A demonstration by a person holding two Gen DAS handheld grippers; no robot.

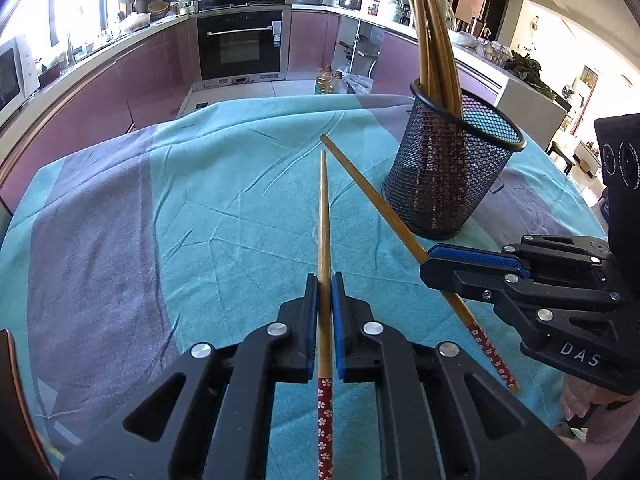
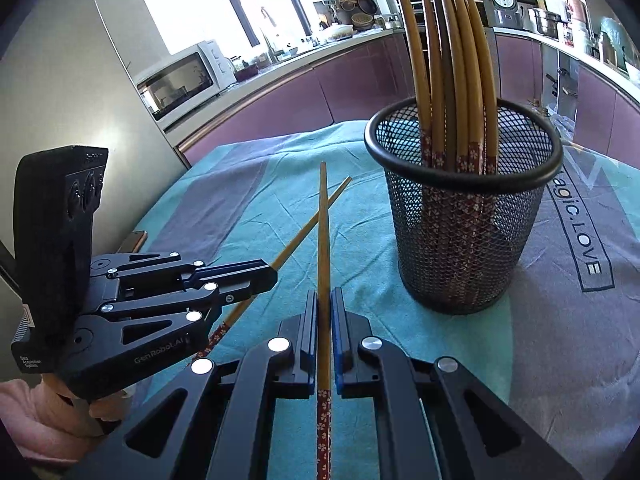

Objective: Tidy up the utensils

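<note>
held chopstick (image 1: pixel 325 220) handle cut off below, basket (image 2: pixel 464 216) mesh veiling stored chopsticks' (image 2: pixel 452 60) ends

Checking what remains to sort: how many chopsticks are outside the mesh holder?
2. One chopstick is clamped in the left gripper; the other chopstick is clamped in the right gripper. Both are beside the mesh holder. Others may lie out of view.

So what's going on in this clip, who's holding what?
A person is sorting chopsticks with a handheld gripper in each hand. The left gripper is shut on one chopstick, and the right gripper is shut on a second chopstick. Both sticks are held above the teal cloth, tips pointing forward. The black mesh cup stands upright just ahead with several chopsticks already in it. Neither held stick is in the cup yet.
</note>
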